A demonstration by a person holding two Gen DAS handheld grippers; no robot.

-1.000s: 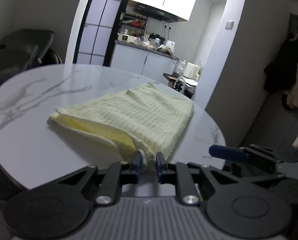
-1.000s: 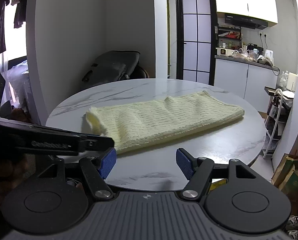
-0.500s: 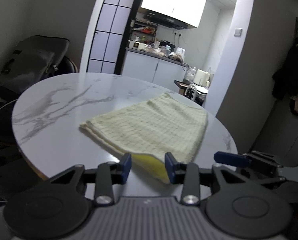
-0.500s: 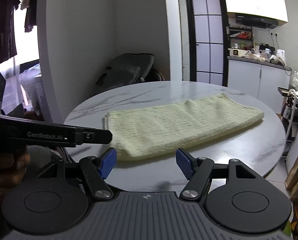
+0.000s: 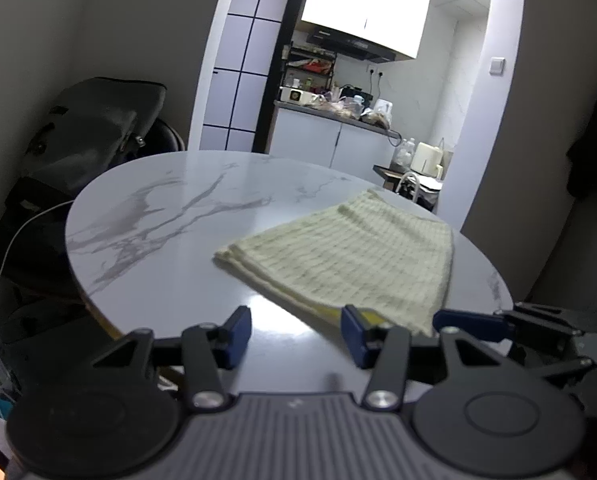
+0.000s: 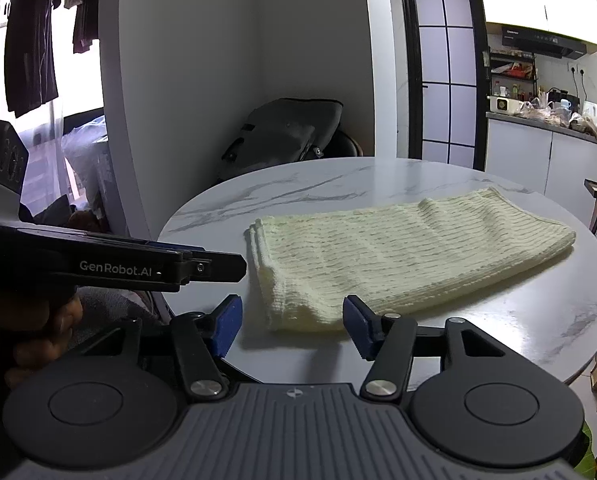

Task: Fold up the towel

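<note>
Towel (image 6: 402, 256) lies folded on table (image 5: 170, 240); left hand-held gripper (image 5: 296, 334) opening, right (image 6: 290, 326) closing, both empty

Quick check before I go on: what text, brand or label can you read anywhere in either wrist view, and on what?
"GenRobot.AI": white lettering on the side of the left gripper, right wrist view.
Range hood: a small brand mark, too small to read.
Counter clutter: labels too blurred to read.
Towel: no text.
</note>
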